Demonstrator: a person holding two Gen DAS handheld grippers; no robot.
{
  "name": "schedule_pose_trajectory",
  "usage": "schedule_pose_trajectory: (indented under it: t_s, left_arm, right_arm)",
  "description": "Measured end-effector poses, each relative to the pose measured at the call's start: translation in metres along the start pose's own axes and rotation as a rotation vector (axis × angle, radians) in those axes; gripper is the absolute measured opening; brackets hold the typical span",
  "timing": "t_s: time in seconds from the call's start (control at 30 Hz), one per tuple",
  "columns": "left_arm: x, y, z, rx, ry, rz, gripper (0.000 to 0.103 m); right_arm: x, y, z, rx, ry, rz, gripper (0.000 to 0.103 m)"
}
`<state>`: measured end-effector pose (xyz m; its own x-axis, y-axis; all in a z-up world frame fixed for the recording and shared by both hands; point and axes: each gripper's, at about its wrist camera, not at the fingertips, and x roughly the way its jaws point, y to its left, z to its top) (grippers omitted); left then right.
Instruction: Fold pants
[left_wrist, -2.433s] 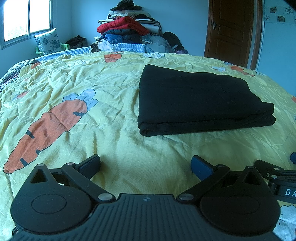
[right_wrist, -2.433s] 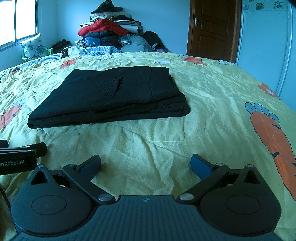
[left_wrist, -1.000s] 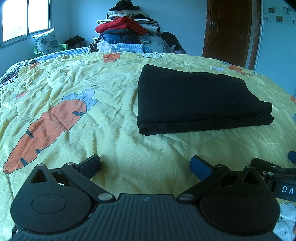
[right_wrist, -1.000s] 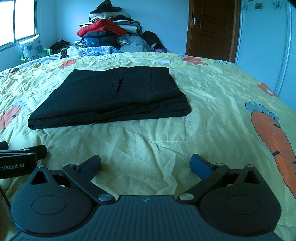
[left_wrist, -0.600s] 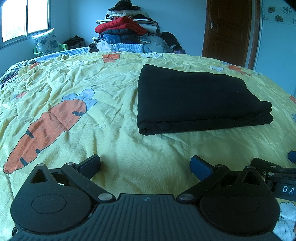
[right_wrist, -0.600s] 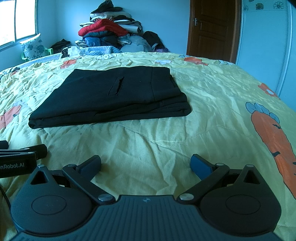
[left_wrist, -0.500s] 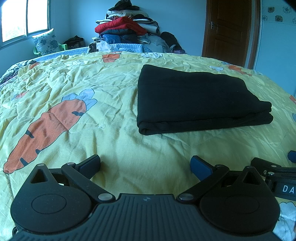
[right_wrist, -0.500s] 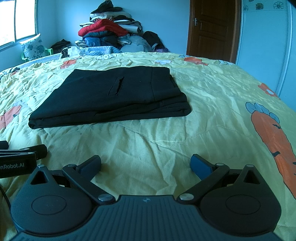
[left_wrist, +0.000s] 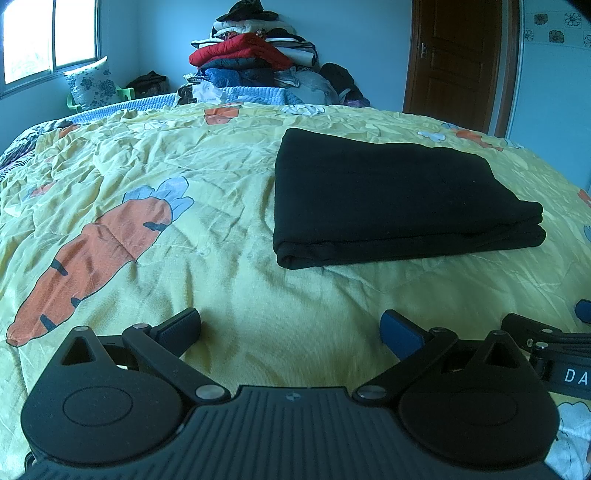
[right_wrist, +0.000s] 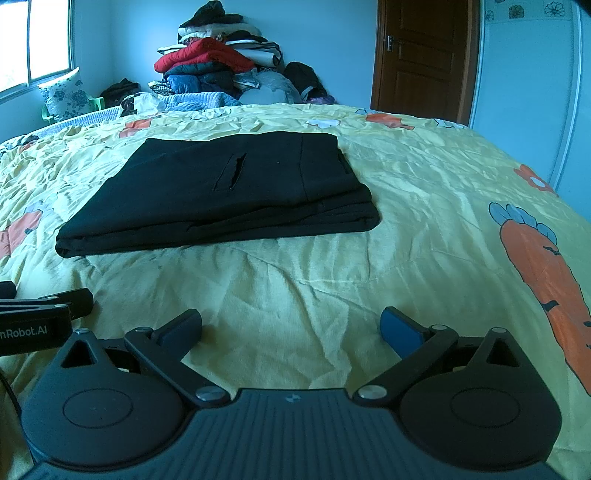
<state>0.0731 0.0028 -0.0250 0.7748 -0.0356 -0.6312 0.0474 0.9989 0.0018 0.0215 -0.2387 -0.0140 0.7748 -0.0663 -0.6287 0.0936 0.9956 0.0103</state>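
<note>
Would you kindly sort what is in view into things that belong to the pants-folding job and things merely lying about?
Job:
- folded black fabric pants
- left hand-held gripper, open
- right hand-held gripper, open

Lying about:
- pile of clothes with red padded jacket
- floral cushion
- yellow carrot-print bedspread, the work surface

Folded blk pants (right_wrist: 221, 192) flat on bed (right_wrist: 424, 229), right claw (right_wrist: 291, 328) spread wide, empty

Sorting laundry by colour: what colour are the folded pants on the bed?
Black, plain with no pattern. The pants show best in the right wrist view.
</note>
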Motion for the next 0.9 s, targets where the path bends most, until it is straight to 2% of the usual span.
schedule_pose_trajectory:
  t_s: [0.9]
  left_arm:
    - [0.0003,-0.0001,-0.0001,0.000,0.000,-0.002,0.103]
  right_arm:
    - [-0.0003,0.0003,0.0000,0.000,0.000,0.000,0.103]
